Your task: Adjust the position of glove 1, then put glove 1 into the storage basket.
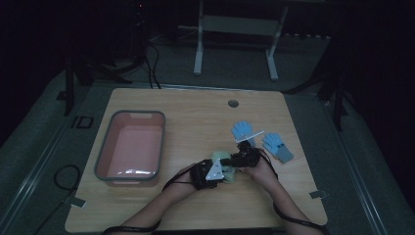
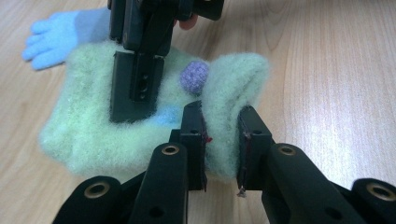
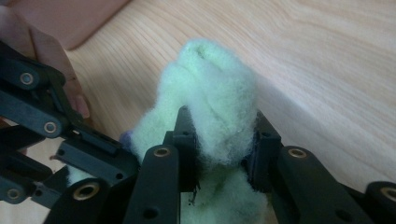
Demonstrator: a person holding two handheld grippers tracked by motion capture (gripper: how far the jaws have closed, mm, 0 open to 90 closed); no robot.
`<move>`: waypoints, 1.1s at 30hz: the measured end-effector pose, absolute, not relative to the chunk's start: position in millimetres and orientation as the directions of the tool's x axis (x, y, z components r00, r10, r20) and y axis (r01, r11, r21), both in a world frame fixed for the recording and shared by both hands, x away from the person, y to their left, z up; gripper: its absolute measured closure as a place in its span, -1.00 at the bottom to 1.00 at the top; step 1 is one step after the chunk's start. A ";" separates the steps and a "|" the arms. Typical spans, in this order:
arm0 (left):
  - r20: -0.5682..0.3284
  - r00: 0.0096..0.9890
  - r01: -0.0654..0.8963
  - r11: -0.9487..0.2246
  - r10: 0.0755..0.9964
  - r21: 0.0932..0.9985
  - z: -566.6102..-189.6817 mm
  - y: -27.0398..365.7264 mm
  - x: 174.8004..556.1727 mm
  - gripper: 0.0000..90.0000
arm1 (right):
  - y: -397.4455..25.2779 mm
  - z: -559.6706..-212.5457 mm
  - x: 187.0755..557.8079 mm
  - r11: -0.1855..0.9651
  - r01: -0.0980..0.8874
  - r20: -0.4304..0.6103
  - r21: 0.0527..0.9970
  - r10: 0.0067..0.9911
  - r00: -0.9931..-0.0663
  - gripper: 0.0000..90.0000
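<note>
Where the two hands meet low in the middle of the high view, the left gripper (image 1: 211,172) and the right gripper (image 1: 243,157) close in on a pale green fuzzy cloth (image 1: 221,157) lying on the table (image 1: 195,105). A pink bin (image 1: 130,145) with a grey rim sits at centre left, well apart from the cloth. Two blue gloves (image 1: 263,139) lie just right of centre, near the right gripper, with a white strip (image 1: 249,136) across the nearer one.

In the left gripper view, the left gripper (image 2: 222,147) at the bottom has its jaws nearly closed, pinching a raised fold at the cloth's (image 2: 88,135) right edge. A purple pompom (image 2: 194,77) sits on the cloth above the jaws. The right gripper (image 2: 135,88) comes down from the top of the frame onto the cloth's upper left part. One blue glove (image 2: 56,37) shows in the upper left corner.

In the right gripper view, the right gripper (image 3: 219,149) at the bottom centre is clamped on a bunched tuft of the cloth (image 3: 212,93), which bulges up between and above the jaws. The left gripper's (image 3: 56,140) black linkage crosses the left side, with fingers (image 3: 70,88) behind it.
</note>
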State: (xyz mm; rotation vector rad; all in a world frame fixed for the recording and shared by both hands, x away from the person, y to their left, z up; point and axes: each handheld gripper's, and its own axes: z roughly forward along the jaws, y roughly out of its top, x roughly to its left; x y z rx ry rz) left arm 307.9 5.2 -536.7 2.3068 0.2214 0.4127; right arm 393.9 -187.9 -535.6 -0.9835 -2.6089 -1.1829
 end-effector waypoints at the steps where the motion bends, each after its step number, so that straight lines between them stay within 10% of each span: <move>1: 0.226 0.933 0.034 -0.693 0.281 0.721 -534.4 6.3 308.2 0.70 | -187.2 -533.5 393.9 0.482 0.602 0.353 0.637 0.512 -0.783 0.57; 33: 0.267 0.916 0.038 -0.728 0.299 0.685 -459.5 55.4 307.1 0.70 | -140.8 -467.2 395.0 0.433 0.553 0.350 0.712 0.464 -0.814 0.57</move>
